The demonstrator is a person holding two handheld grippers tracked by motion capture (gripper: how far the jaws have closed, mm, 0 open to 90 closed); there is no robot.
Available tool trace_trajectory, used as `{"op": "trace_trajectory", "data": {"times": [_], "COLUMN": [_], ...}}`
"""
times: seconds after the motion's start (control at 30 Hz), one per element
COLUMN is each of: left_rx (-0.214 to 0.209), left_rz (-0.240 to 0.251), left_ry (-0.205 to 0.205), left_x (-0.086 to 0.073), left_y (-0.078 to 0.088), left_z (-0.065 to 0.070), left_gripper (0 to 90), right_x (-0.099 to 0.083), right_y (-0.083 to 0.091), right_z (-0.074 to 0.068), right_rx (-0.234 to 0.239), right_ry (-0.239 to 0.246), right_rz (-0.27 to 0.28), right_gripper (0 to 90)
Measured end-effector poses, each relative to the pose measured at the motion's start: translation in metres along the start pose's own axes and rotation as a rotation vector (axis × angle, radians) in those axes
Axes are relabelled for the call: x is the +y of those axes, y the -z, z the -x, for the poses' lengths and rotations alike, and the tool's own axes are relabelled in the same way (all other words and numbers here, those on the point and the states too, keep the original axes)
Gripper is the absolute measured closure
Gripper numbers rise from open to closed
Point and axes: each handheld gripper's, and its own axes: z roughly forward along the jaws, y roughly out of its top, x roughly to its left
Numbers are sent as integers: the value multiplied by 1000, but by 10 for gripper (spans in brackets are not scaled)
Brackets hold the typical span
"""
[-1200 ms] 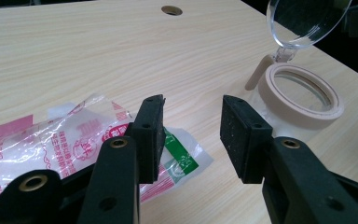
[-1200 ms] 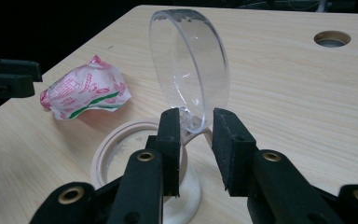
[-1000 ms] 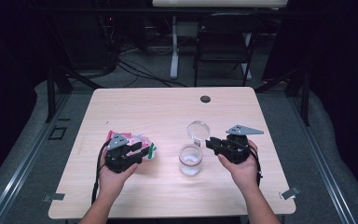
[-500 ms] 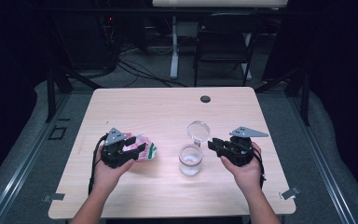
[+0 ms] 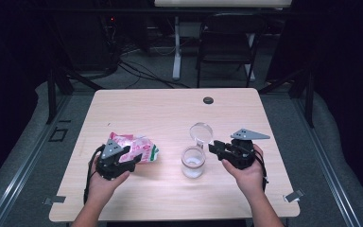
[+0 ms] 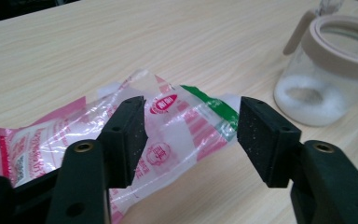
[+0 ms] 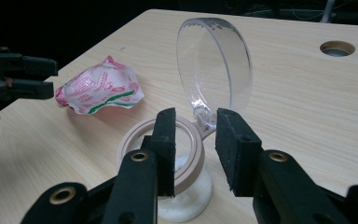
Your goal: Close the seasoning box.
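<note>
The left gripper [image 6: 189, 140] stands with its jaws apart, having just been opening; the pink, white and green packet [image 6: 135, 135] lies flat on the table [image 5: 137, 109] between and just beyond them, and neither pad presses on it, so it looks let go; its long axis runs across the jaw gap, from the pink end at the left of the left gripper view to the green corner near the right jaw. The right gripper [image 7: 196, 154] also has its jaws apart, and they too have just been opening; the rim of the glass jar [image 7: 182, 186] sits just below and in front of them, with the hinge of the clear lid [image 7: 214, 65] between the tips, untouched as far as I can tell. In the high view the jar [image 5: 193, 162] stands between the two hands, nearer the right one; the lid stands upright and open, leaning away from the person, so I judge that closing it falls to the right gripper [image 5: 217, 148], pushing from beyond the hinge.
</note>
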Motion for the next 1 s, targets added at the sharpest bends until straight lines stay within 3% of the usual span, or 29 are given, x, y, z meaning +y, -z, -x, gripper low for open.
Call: {"op": "trace_trajectory", "data": {"times": [0.33, 0.6, 1.0], "left_rx": [21, 71, 125], "left_rz": [-68, -97, -151], "left_ry": [-102, -183, -221], "left_x": [-11, -15, -21], "left_y": [-21, -31, -49], "left_z": [14, 20, 16], "left_gripper": [399, 347, 354], "right_x": [-1, -1, -2], "right_y": [-1, -2, -4], "right_z": [0, -1, -2], "right_rx": [3, 6, 10], "right_ry": [-3, 2, 9], "right_rz": [0, -3, -13], "right_gripper": [673, 665, 658]}}
